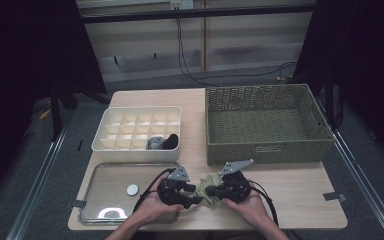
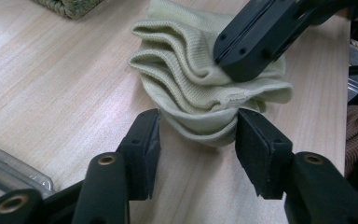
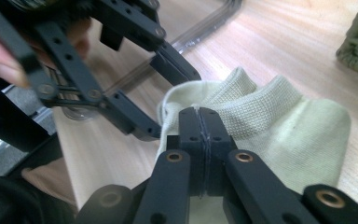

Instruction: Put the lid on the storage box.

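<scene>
Your right gripper (image 3: 199, 140) has its jaws pressed flat together, and in the right gripper view the pale green sock (image 3: 279, 135) spreads out from just behind and beside those closed jaws; a fold of the cloth seems to run in between them at the tips, so it looks pinched, though the seam itself is hard to read. In the left gripper view that same right gripper (image 2: 256, 39) comes down from the upper right and presses on the top of the bunched sock (image 2: 191, 88). Your left gripper (image 2: 198, 140) stands open, one jaw on each side of the sock's near, lower folds; the jaw tips sit just beside the cloth, close to touching. The sock is crumpled into wavy ridges and lies on the bare wood of the table (image 1: 290, 192), near its front edge, between your two hands. From the high view the left gripper (image 1: 192, 195) and right gripper (image 1: 215, 191) meet over the sock (image 1: 206, 187), with the clear tray (image 1: 110, 175) just to the left and the wicker basket (image 1: 267, 150) beyond.
</scene>
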`<control>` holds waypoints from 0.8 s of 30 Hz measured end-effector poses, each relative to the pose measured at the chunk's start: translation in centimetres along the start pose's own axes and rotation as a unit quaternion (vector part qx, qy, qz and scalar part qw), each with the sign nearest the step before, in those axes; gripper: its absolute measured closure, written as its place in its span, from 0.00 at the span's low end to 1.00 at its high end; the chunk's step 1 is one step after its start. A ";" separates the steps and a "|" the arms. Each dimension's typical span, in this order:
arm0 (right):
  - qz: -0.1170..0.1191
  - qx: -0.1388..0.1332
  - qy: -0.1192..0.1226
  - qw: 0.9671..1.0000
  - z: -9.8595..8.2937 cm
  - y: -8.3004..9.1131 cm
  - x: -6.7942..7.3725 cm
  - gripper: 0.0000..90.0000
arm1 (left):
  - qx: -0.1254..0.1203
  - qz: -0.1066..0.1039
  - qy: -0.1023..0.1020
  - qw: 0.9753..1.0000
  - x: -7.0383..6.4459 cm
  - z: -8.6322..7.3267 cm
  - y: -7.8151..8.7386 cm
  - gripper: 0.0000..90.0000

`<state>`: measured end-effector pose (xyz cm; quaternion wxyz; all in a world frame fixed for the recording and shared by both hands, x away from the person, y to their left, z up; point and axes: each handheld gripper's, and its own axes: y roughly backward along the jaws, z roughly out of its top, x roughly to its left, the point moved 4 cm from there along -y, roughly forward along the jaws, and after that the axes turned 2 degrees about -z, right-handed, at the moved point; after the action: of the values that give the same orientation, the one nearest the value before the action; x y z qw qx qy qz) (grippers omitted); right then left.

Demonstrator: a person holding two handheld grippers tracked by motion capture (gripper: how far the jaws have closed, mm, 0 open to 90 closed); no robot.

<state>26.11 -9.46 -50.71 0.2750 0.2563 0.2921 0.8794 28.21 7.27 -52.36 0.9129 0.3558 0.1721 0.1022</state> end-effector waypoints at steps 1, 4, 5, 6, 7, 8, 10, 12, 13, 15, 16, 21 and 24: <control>0.003 -0.003 0.000 1.000 0.0 0.2 0.1 1.00 | 0.000 -0.001 -0.001 1.000 0.0 0.0 0.0 0.57; 0.013 -0.018 0.002 1.000 0.1 0.8 0.5 1.00 | 0.003 0.000 -0.003 1.000 0.0 0.0 0.0 0.60; 0.018 -0.020 0.001 1.000 0.1 0.9 0.8 1.00 | 0.003 0.001 -0.002 1.000 0.0 0.0 0.0 0.60; 0.022 -0.023 0.003 0.999 0.1 0.9 1.0 1.00 | 0.003 0.001 -0.001 1.000 0.0 0.0 -0.1 0.60; 0.027 -0.023 0.005 0.999 0.0 0.9 1.2 1.00 | 0.004 0.000 -0.001 1.000 -0.1 0.0 -0.1 0.60; 0.032 -0.022 0.005 0.999 -0.1 0.9 1.4 1.00 | 0.004 -0.001 -0.003 1.000 -0.1 0.0 -0.1 0.60; 0.033 -0.018 0.006 0.999 -0.3 0.7 1.7 1.00 | 0.004 0.000 -0.005 1.000 -0.1 0.0 -0.1 0.60; 0.033 -0.009 0.005 0.999 -0.8 0.2 1.6 1.00 | 0.001 0.000 -0.001 1.000 -0.1 0.0 -0.2 0.60; 0.031 0.000 0.003 1.000 -1.0 -0.1 1.5 1.00 | -0.001 0.000 -0.003 1.000 -0.1 0.0 -0.2 0.60; 0.024 0.002 0.000 1.000 -1.3 -0.4 1.3 1.00 | 0.004 -0.001 -0.002 1.000 0.0 0.0 -0.1 0.59; 0.019 0.005 0.002 1.000 -1.3 -0.4 1.1 1.00 | 0.001 -0.001 -0.001 1.000 0.1 0.0 0.0 0.59; 0.005 0.015 0.000 1.000 -1.9 -0.9 0.8 1.00 | -0.014 -0.002 0.002 1.000 0.3 0.4 0.8 0.56; 0.004 0.013 0.002 1.000 -1.9 -0.8 0.9 0.98 | -0.033 0.001 0.010 0.999 0.6 0.9 1.5 0.57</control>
<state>24.61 -9.05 -52.29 0.2675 0.2595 0.3034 0.8770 29.02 7.94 -50.84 0.9222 0.3248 0.1774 0.1118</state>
